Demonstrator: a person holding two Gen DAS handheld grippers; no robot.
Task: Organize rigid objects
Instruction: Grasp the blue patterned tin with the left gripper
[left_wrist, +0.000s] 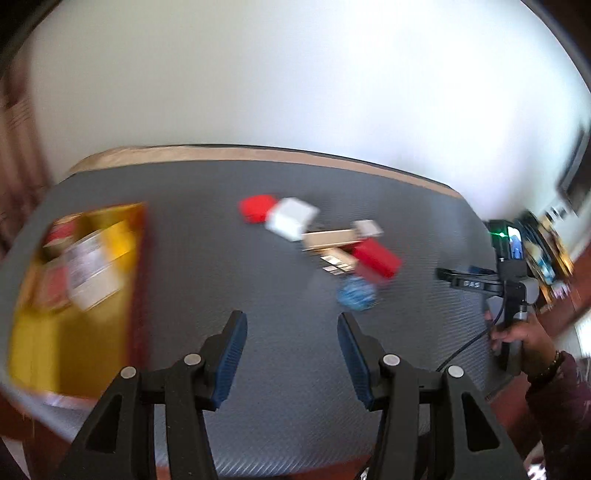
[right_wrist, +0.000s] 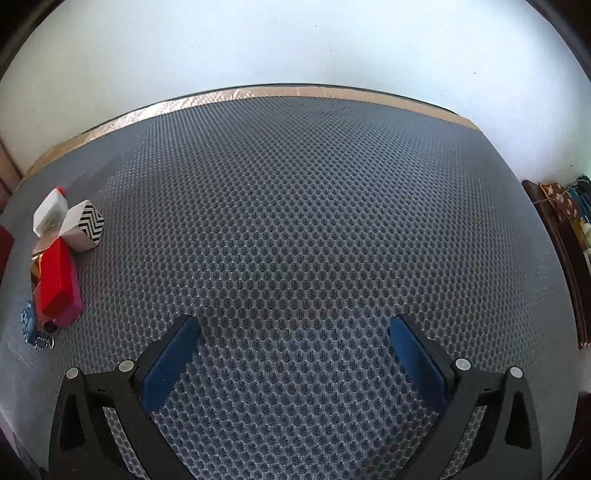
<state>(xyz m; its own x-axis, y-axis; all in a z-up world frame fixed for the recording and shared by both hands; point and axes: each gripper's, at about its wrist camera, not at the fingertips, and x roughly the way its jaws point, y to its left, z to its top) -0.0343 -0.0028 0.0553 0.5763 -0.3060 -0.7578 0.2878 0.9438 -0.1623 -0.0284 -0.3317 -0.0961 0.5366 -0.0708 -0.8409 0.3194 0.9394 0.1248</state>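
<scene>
A pile of small boxes lies on the grey mat (left_wrist: 207, 266): a red box (left_wrist: 376, 260), a white box (left_wrist: 291, 218), a red round-edged piece (left_wrist: 256, 208), a tan flat box (left_wrist: 328, 238) and a blue patterned piece (left_wrist: 356, 293). My left gripper (left_wrist: 291, 332) is open and empty, short of the pile. A yellow open box (left_wrist: 74, 295) with items inside lies at the left. In the right wrist view the pile sits at the far left: red box (right_wrist: 55, 280), chevron box (right_wrist: 86, 225), white box (right_wrist: 50, 214). My right gripper (right_wrist: 293, 339) is open and empty over bare mat.
The other hand-held gripper (left_wrist: 509, 280) and the person's hand (left_wrist: 517, 336) show at the right edge of the left wrist view. The mat's tan far edge (right_wrist: 295, 92) meets a white wall. Dark furniture (right_wrist: 565, 236) stands right of the table. The left wrist view is motion-blurred.
</scene>
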